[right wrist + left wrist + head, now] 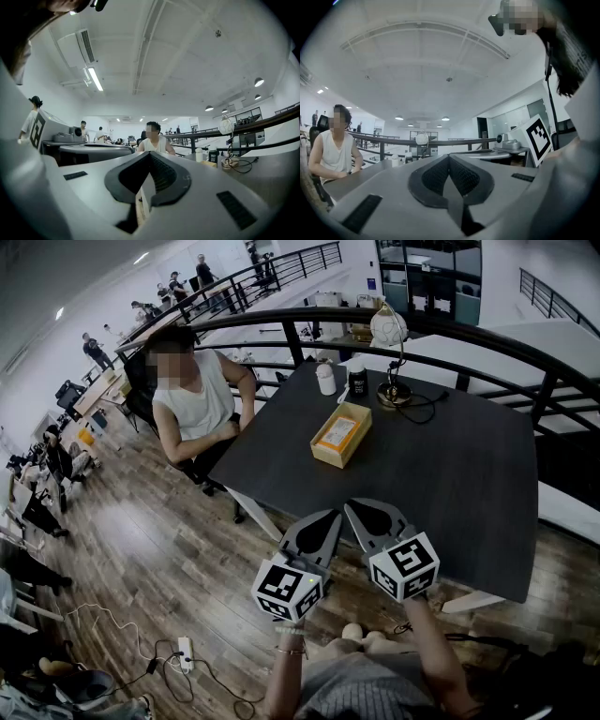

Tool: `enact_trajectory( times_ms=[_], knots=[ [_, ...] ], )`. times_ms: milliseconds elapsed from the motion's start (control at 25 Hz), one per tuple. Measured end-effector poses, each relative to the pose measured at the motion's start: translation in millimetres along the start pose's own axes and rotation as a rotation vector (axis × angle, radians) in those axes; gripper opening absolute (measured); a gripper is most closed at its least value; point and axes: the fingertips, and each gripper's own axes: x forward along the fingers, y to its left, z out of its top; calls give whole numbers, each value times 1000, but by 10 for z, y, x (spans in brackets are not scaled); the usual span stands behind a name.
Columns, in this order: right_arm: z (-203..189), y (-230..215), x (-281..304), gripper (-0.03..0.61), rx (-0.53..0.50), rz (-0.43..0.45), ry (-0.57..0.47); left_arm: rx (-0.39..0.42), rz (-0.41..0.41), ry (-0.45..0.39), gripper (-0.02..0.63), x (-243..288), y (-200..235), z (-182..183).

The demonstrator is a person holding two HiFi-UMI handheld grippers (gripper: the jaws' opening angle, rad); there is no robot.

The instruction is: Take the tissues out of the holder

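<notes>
The wooden tissue holder [340, 434] lies on the dark table [450, 493], with an orange-printed pack of tissues showing through its open top. Both grippers hover side by side over the table's near edge, well short of the holder, and they point toward it. My left gripper [335, 514] is shut with nothing in it, and its jaws meet in the left gripper view [449, 157]. My right gripper [350, 505] is likewise shut and empty, seen in the right gripper view [149, 154]. In that view a sliver of the holder [209, 163] shows far ahead on the right.
Behind the holder stand a white cup [325, 379], a black jar [357, 381] and a desk lamp [389, 330] with a trailing cable. A person in a white top [195, 401] sits at the table's left side. A black railing [487, 334] curves round the far edge.
</notes>
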Motion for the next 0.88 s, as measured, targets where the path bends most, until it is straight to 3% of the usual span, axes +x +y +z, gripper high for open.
enact_trajectory(
  times_ms=[880],
  knots=[
    [-29, -167, -167, 12, 23, 6, -1, -9, 6, 23, 8, 105, -128, -38]
  ],
)
